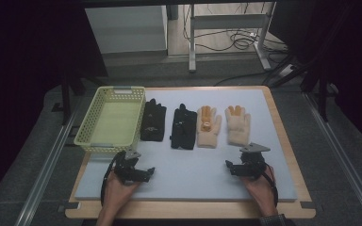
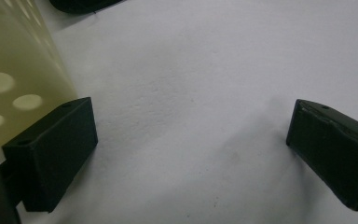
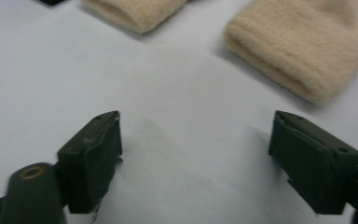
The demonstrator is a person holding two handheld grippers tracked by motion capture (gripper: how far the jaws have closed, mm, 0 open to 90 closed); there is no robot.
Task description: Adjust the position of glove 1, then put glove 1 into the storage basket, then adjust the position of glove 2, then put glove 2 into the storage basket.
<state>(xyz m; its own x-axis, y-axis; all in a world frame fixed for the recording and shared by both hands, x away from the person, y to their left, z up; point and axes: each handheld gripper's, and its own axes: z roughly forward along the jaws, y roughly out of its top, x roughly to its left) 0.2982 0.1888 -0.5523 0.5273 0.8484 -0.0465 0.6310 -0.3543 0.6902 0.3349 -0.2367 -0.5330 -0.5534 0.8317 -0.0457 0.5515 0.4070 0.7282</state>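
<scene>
Gloves lie in a row across the far half of the worktop (image 1: pixel 193 174), beyond both grippers, each with its long axis running away from the person, cuffs toward the near edge. The left gripper (image 1: pixel 150 172) rests low beside the near corner of the yellow basket (image 1: pixel 88 123), jaws spread wide with nothing between them; the two black gloves (image 1: pixel 152 121) sit ahead of it and a little to its right. The right gripper (image 1: pixel 228 165), equally wide open and empty, is the nearer one to the two cream gloves (image 1: pixel 238 125), whose ribbed cuffs (image 3: pixel 286 51) show just ahead of its jaws in the right gripper view. No brand, label or readable writing can be made out on any item.
</scene>
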